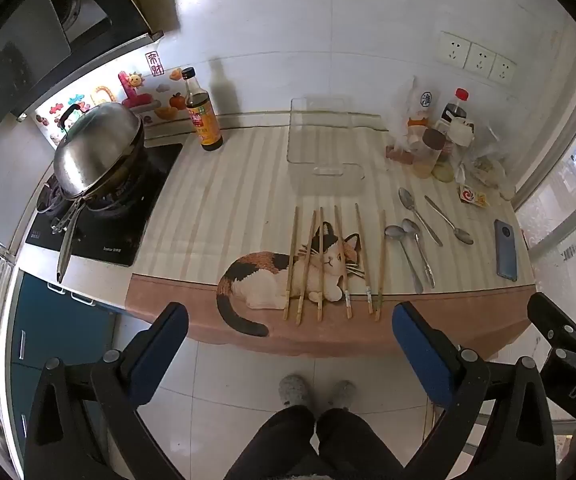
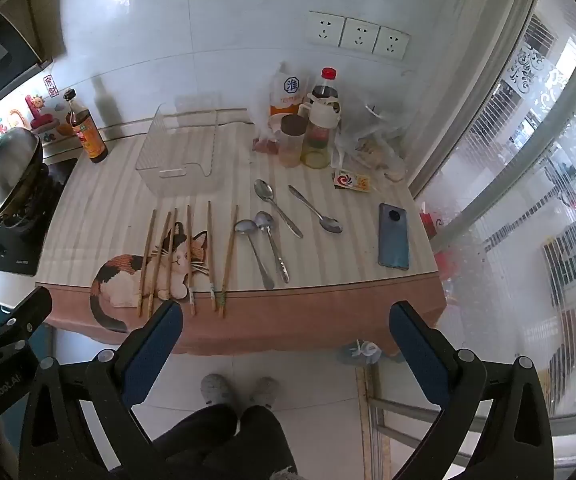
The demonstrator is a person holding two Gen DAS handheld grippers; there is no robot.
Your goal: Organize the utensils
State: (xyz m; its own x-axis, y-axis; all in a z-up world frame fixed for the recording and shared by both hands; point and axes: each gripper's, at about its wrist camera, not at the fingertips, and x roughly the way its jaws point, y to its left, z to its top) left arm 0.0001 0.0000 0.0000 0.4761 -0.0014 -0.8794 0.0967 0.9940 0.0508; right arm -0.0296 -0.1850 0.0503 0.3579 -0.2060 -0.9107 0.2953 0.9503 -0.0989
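Several wooden chopsticks (image 1: 334,264) lie side by side across the cat picture on the table mat; they also show in the right wrist view (image 2: 189,260). Several metal spoons (image 1: 416,236) lie to their right, seen too in the right wrist view (image 2: 275,232). A clear plastic bin (image 1: 322,140) stands empty behind the chopsticks, also in the right wrist view (image 2: 183,152). My left gripper (image 1: 290,320) is open and empty, held off the table's front edge. My right gripper (image 2: 285,318) is open and empty, likewise in front of the table.
A covered wok (image 1: 95,152) sits on the stove at left. A dark sauce bottle (image 1: 201,114) stands at the back. Jars, bottles and bags (image 2: 312,132) crowd the back right. A blue phone (image 2: 394,236) lies at the right edge. A small card (image 2: 352,181) lies behind the phone.
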